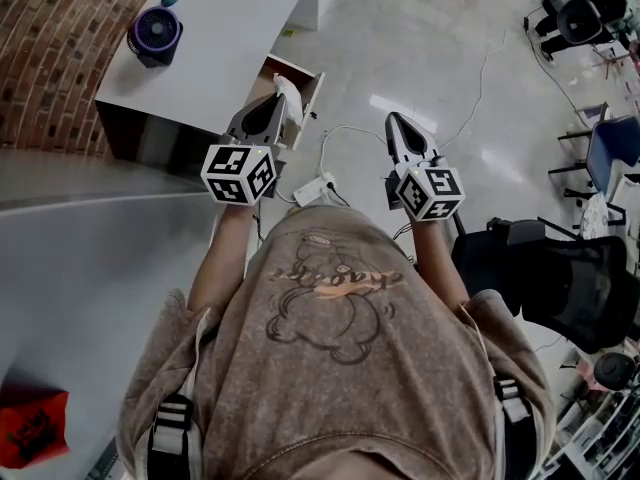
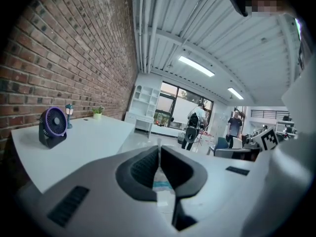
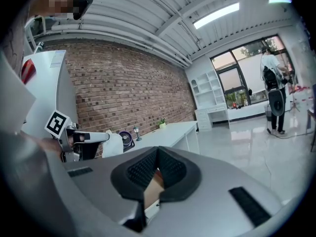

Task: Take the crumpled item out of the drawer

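Observation:
In the head view a wooden drawer (image 1: 306, 80) stands pulled out from the right end of a white desk (image 1: 220, 38). My left gripper (image 1: 277, 96) hovers just over its near side, shut on a white crumpled item (image 1: 290, 98) that sticks up from the jaw tips. The right gripper view shows the same white crumpled item (image 3: 114, 144) at the tip of the left gripper (image 3: 104, 138). In the left gripper view only a thin white sliver (image 2: 159, 143) peeks between the closed jaws. My right gripper (image 1: 393, 118) hangs over the floor right of the drawer, shut, with nothing seen in it.
A purple fan (image 1: 156, 34) sits on the desk's far left. A white power strip (image 1: 312, 190) with cables lies on the floor between the grippers. A black office chair (image 1: 560, 268) stands at the right. A red item (image 1: 30, 426) rests on a grey surface at the lower left.

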`<action>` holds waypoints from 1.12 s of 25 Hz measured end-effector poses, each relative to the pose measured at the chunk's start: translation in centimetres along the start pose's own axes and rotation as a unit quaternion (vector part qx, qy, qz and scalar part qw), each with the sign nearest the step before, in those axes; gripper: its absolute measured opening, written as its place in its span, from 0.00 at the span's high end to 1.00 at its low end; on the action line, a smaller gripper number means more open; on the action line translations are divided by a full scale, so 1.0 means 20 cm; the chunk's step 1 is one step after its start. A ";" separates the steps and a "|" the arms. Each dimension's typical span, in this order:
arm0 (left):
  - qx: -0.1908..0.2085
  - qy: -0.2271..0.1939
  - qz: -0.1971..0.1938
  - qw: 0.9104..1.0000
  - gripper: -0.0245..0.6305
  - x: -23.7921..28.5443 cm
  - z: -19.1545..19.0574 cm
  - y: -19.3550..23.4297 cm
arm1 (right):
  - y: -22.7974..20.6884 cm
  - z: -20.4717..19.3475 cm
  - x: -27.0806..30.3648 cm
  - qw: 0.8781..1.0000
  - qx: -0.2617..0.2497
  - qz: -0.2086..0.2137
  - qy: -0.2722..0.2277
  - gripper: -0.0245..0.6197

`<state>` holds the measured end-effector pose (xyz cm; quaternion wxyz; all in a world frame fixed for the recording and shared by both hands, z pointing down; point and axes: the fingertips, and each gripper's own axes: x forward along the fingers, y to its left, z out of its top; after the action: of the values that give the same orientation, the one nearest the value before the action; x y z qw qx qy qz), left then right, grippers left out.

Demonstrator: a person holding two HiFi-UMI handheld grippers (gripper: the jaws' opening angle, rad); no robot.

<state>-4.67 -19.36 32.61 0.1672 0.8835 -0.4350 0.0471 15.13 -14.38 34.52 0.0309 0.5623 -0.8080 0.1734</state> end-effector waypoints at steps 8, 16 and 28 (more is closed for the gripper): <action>-0.006 -0.003 -0.002 1.000 0.93 -0.02 -0.01 -0.02 | 0.00 0.00 -0.01 1.000 -0.001 -0.001 -0.001 0.96; -0.010 -0.004 -0.008 1.000 0.93 -0.03 -0.01 -0.05 | 0.02 0.00 -0.01 1.000 -0.002 0.005 -0.003 0.97; -0.019 -0.004 -0.006 1.000 0.93 -0.03 -0.03 -0.06 | -0.01 0.01 -0.02 1.000 0.000 -0.005 -0.007 0.97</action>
<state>-4.05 -18.07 32.70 0.1825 0.8829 -0.4314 0.0340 15.40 -14.18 34.32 0.0259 0.5671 -0.8056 0.1697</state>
